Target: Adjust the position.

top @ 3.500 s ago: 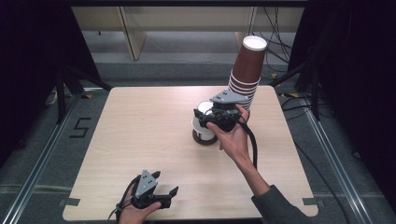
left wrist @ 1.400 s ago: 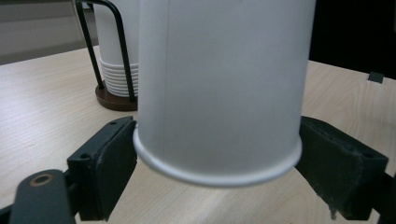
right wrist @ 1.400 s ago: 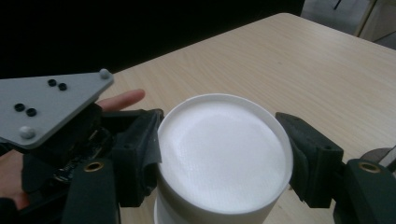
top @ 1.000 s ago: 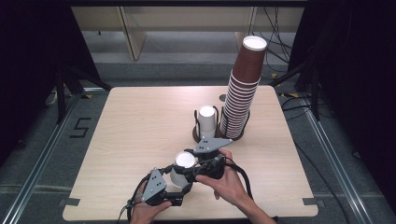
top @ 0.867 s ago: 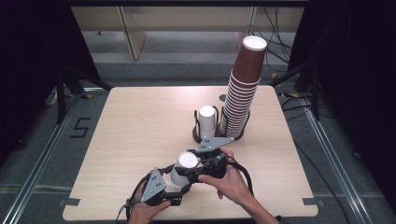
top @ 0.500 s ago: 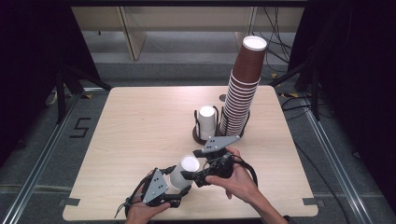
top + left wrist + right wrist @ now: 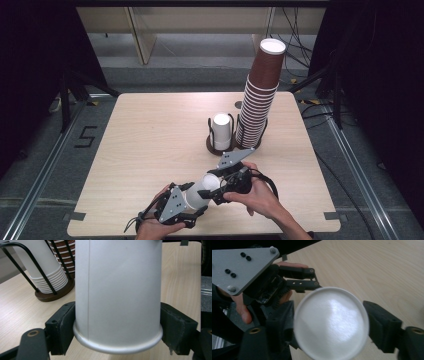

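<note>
A white paper cup (image 7: 202,189) lies tilted above the table's front edge, held between both grippers. My left gripper (image 7: 192,200) is shut on the cup (image 7: 117,290) just above its rolled rim. Its pads (image 7: 62,330) press both sides, and its jaws (image 7: 117,332) have just eased open slightly. My right gripper (image 7: 215,186) comes in from the right. It has just been closing on the cup's base end (image 7: 332,322), and its jaws (image 7: 329,325) now sit against both sides. Beyond the cup, the left gripper's grey plate (image 7: 242,265) is visible.
A wire holder on a round brown base (image 7: 220,147) stands mid-table with a stack of white cups (image 7: 221,131) and a tall, leaning stack of brown cups (image 7: 260,100). The wooden table (image 7: 150,140) ends just below the hands. Cables lie on the floor at the back right.
The right gripper brought the white cup from the holder to the front edge. Over the last second the cup has tipped further over toward the right, with both hands staying close together.
</note>
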Demonstrator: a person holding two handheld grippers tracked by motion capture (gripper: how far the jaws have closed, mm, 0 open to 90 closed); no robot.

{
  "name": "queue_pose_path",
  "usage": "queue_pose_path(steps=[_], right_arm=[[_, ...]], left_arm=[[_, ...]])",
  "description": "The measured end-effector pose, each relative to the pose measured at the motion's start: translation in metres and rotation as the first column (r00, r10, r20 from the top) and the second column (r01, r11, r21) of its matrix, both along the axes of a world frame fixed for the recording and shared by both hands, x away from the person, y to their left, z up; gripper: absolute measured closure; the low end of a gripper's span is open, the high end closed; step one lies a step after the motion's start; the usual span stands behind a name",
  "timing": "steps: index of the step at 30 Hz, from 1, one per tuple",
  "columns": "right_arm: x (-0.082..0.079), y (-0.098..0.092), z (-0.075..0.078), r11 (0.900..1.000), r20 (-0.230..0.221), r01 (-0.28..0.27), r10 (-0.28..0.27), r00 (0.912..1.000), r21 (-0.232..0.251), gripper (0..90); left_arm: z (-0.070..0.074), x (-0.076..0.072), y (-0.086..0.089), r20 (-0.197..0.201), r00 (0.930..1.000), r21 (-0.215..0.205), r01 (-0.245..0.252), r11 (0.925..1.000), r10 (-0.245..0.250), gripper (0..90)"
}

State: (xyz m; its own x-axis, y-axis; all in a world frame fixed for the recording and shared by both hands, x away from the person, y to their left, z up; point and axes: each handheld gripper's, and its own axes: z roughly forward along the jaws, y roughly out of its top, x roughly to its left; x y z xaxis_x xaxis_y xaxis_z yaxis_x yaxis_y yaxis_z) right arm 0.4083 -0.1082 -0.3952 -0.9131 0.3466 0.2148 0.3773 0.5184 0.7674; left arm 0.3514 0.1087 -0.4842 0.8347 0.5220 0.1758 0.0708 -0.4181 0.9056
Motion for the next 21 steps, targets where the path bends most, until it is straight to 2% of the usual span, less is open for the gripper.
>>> queue_pose_path(steps=[1, 3, 4, 5, 6, 7, 8, 10, 12, 13, 14, 16, 17, 19, 20, 21], right_arm=[[0.001, -0.002, 0.000, 1.000, -0.015, 0.005, -0.005, 0.9999, 0.001, 32.5], [0.000, -0.003, 0.000, 1.000, -0.021, 0.004, -0.004, 0.9998, 0.003, 32.8], [0.001, -0.004, 0.001, 1.000, -0.021, 0.005, -0.005, 0.9998, 0.011, 33.1], [0.001, -0.006, 0.003, 0.999, -0.021, 0.017, -0.016, 0.9997, 0.040, 33.7], [0.001, -0.006, 0.003, 0.999, -0.021, 0.017, -0.016, 0.9997, 0.040, 33.7], [0.001, -0.008, 0.004, 0.998, -0.025, 0.025, -0.024, 0.9994, 0.049, 33.8], [0.002, -0.010, 0.006, 0.997, -0.011, 0.030, -0.029, 0.9995, 0.066, 33.9], [0.003, -0.013, 0.009, 0.992, -0.044, 0.042, -0.037, 0.9984, 0.121, 34.0], [0.003, -0.017, 0.011, 0.987, -0.055, 0.045, -0.037, 0.9978, 0.155, 34.0], [0.003, -0.018, 0.012, 0.985, -0.063, 0.042, -0.031, 0.9975, 0.165, 33.9], [0.004, -0.020, 0.012, 0.983, -0.067, 0.035, -0.023, 0.9975, 0.183, 34.0], [0.006, -0.020, 0.011, 0.975, -0.082, 0.027, -0.009, 0.9965, 0.221, 34.0], [0.005, -0.021, 0.011, 0.974, -0.096, 0.033, -0.012, 0.9953, 0.223, 34.0], [0.005, -0.021, 0.011, 0.974, -0.101, 0.032, -0.009, 0.9949, 0.226, 34.0], [0.006, -0.021, 0.009, 0.970, -0.102, 0.018, 0.007, 0.9948, 0.244, 34.0], [0.004, -0.022, 0.011, 0.972, -0.144, 0.043, -0.010, 0.9895, 0.232, 33.9]], left_arm=[[0.000, 0.000, 0.000, 0.001, 1.0000, 0.004, 0.003, 1.0000, -0.003, 20.0], [-0.001, 0.000, 0.000, 0.009, 1.0000, -0.018, 0.002, 0.9998, -0.002, 19.1], [-0.001, 0.000, 0.000, 0.007, 1.0000, -0.042, 0.003, 0.9991, -0.003, 17.7], [-0.002, 0.000, 0.000, 0.020, 0.9997, -0.076, -0.013, 0.9971, 0.015, 15.2], [-0.002, 0.000, 0.000, 0.020, 0.9997, -0.076, -0.013, 0.9971, 0.015, 14.6], [-0.002, 0.001, 0.002, 0.022, 0.9995, -0.102, -0.022, 0.9945, 0.024, 14.6], [-0.001, 0.001, 0.003, 0.019, 0.9996, -0.129, -0.018, 0.9914, 0.021, 14.7], [-0.001, 0.001, 0.006, 0.019, 0.9995, -0.178, -0.023, 0.9837, 0.027, 14.7], [0.000, 0.002, 0.008, 0.016, 0.9996, -0.241, -0.019, 0.9704, 0.024, 14.6], [0.002, 0.002, 0.009, 0.013, 0.9997, -0.257, -0.015, 0.9663, 0.019, 14.6], [0.003, 0.001, 0.010, 0.026, 0.9995, -0.272, -0.010, 0.9621, 0.017, 14.6], [0.004, -0.001, 0.010, 0.041, 0.9991, -0.294, 0.001, 0.9559, 0.011, 14.6], [0.005, -0.002, 0.009, 0.060, 0.9982, -0.308, 0.010, 0.9512, 0.009, 14.5], [0.006, -0.003, 0.009, 0.065, 0.9979, -0.312, 0.011, 0.9501, 0.010, 14.6], [0.007, -0.003, 0.009, 0.071, 0.9974, -0.314, 0.008, 0.9495, 0.015, 14.6], [0.007, -0.002, 0.010, 0.069, 0.9976, -0.311, 0.013, 0.9504, 0.009, 15.9]])
